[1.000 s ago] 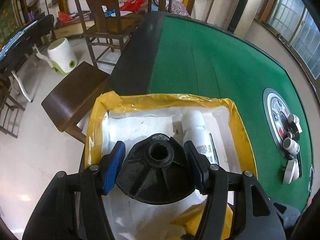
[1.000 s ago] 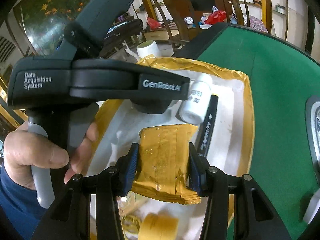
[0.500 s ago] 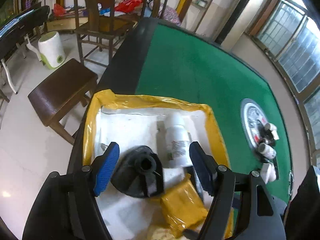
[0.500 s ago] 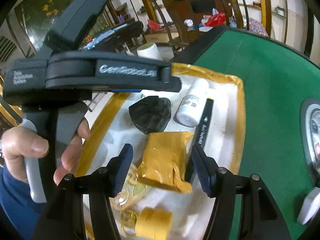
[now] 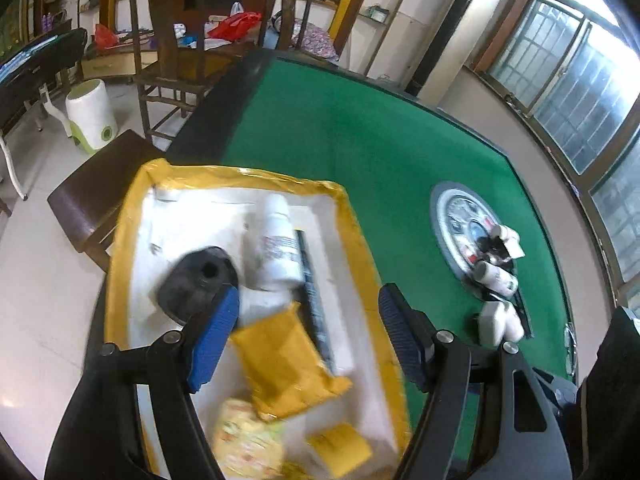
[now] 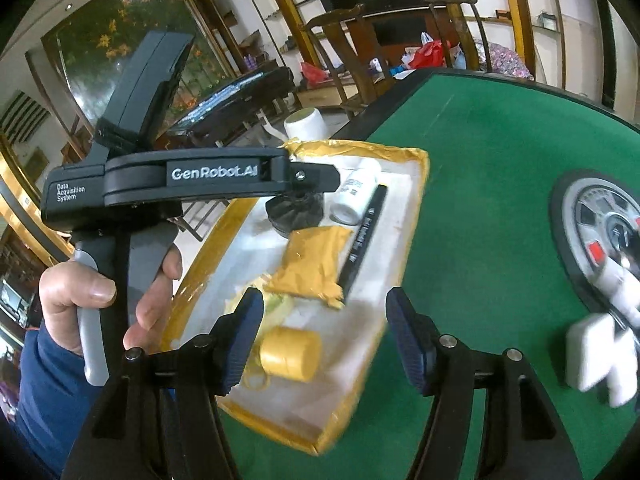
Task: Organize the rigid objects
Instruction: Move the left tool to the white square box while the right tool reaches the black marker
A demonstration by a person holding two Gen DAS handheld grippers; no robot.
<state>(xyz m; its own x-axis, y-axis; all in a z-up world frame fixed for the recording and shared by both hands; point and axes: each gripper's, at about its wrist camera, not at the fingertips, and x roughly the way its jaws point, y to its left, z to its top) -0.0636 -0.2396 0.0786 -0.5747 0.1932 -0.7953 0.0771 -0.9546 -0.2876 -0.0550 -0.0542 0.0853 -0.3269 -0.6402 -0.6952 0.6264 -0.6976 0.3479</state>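
A yellow-rimmed tray (image 5: 128, 240) lined in white sits on the green table's near left corner. In it lie a black round ribbed part (image 5: 200, 276), a white bottle (image 5: 278, 240), a black marker (image 5: 316, 300), a yellow packet (image 5: 284, 364), a patterned packet (image 5: 244, 440) and a yellow cylinder (image 6: 290, 354). My left gripper (image 5: 308, 296) hangs open above the tray, nothing between its blue pads. My right gripper (image 6: 323, 300) hovers over the tray's near end, its jaws opening, with nothing gripped. A hand (image 6: 92, 292) holds the left gripper's handle.
On the green felt (image 5: 360, 140) to the right is a round dial panel (image 5: 452, 216) with several small white bottles and a white box (image 6: 596, 354). Wooden chairs (image 5: 180, 60), a brown stool (image 5: 92, 196) and a white bin (image 5: 90, 114) stand beyond the table's left edge.
Both grippers opened and drew back and up. The left let go of the black round part, the right let go of the yellow packet; both objects now lie in the tray.
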